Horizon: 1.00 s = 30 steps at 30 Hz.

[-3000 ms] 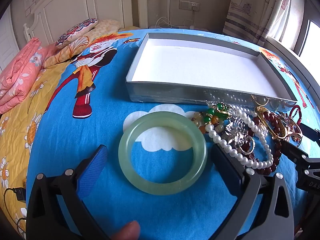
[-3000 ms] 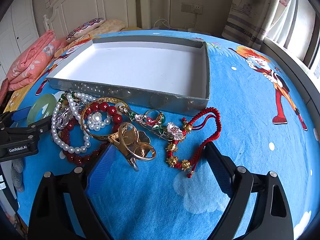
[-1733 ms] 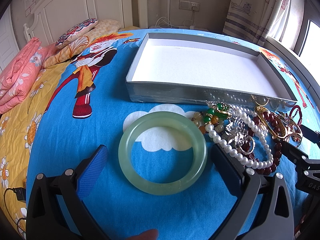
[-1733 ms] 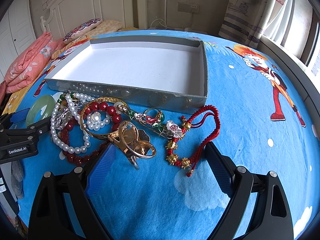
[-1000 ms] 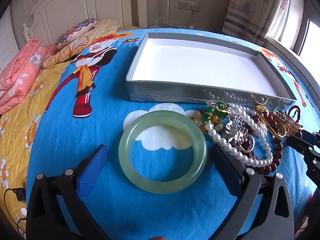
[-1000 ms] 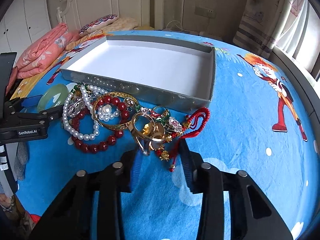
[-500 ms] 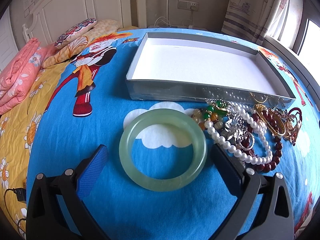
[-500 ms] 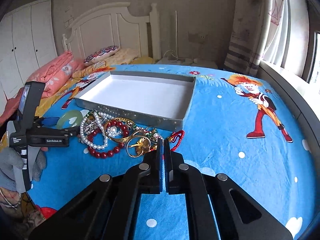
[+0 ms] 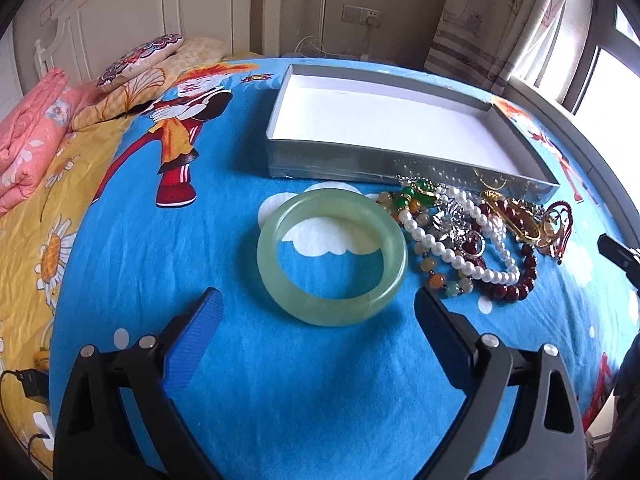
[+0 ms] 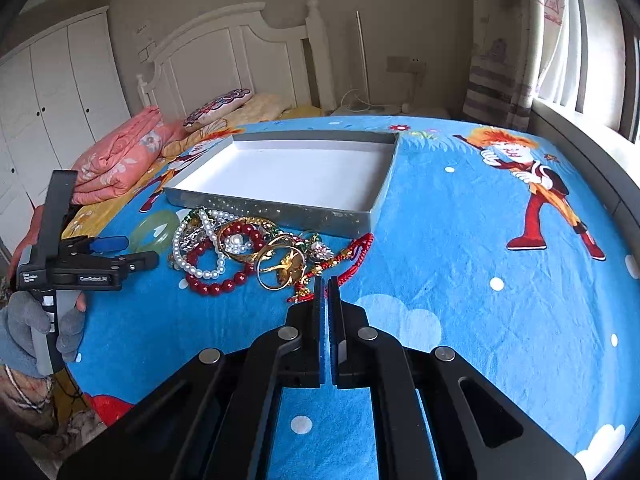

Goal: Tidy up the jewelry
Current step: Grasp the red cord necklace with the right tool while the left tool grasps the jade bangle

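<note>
Two grippers differed: my right gripper [image 10: 327,280] had closed empty and lifted away from the jewelry pile [image 10: 256,252]; my left gripper [image 9: 318,304] stayed spread around the jade bangle [image 9: 332,256], box [image 9: 400,160] unfilled.

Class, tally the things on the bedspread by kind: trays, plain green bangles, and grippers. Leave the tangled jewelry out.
Trays: 1
Green bangles: 1
Grippers: 2, the left gripper and the right gripper
Total: 4
</note>
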{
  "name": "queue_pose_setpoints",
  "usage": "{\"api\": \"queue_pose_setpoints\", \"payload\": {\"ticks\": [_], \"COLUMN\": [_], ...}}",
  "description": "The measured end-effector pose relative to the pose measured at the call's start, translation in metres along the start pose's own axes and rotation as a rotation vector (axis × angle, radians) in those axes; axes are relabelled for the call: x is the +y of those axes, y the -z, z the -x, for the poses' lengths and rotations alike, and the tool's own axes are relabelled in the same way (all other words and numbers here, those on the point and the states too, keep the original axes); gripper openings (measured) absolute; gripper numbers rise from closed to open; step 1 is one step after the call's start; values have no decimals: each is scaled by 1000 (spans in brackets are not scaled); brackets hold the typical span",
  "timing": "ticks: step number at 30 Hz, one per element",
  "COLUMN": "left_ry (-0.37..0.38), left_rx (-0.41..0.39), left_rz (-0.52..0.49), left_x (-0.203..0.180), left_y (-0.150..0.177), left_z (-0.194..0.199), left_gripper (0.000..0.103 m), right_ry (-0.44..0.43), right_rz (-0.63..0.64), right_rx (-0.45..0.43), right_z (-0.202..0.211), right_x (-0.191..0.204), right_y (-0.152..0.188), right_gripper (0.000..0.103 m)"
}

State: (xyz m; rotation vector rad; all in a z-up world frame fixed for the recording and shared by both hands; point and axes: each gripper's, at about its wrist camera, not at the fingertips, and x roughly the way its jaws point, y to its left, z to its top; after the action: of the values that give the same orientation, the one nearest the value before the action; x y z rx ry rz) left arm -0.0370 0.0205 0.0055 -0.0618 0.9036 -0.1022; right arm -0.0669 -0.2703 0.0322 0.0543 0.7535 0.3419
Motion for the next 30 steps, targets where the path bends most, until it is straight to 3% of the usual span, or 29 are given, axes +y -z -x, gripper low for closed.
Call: {"api": "queue_pose_setpoints", "payload": {"ticks": [3,5,6,7,8,9,14,19,21,24,25,26,30], "left_ry": [47,71,75,76,74,70,57,45,30,-98,-133,-135,-151], "left_rx": [-20,-35,-41,-46,-50,-51,-32,-2,-2,-1,0,0,-35], "left_rz": [33,32,27,22,16,12,54,111,124,70,41,22,8], "left_x": [7,7,6,4,2,1,6,15,18,13,10,10,12], "left_y": [4,6,7,8,8,8,-2,-18,-25,-31,-30,-30,-22], "left_z": [9,15,18,19,20,20,13,-3,-8,-13,-13,-12,-4], "left_gripper": [93,93,93,93,94,94,93,93,88,48,26,14,13], "right_ry": [-6,-21,-29,-36,-55,-65,-18,-7,4,9,15,19,23], "right_rz": [-36,-54,-67,-81,-95,-105,-99,-106,-99,-68,-55,-44,-36], "right_rx": [41,62,61,45,8,-6,39,102,96,67,53,36,-42], "right_z": [-11,-18,-20,-19,-15,-14,-29,-51,-50,-45,-42,-39,-22], "right_x": [-7,-11,-13,-15,-17,-18,-21,-23,-21,-15,-13,-11,-7], "right_y": [-6,-11,-13,-16,-17,-19,-30,-30,-29,-26,-25,-25,-24], "right_gripper": [9,23,41,87,96,94,64,42,21,10,9,8,8]}}
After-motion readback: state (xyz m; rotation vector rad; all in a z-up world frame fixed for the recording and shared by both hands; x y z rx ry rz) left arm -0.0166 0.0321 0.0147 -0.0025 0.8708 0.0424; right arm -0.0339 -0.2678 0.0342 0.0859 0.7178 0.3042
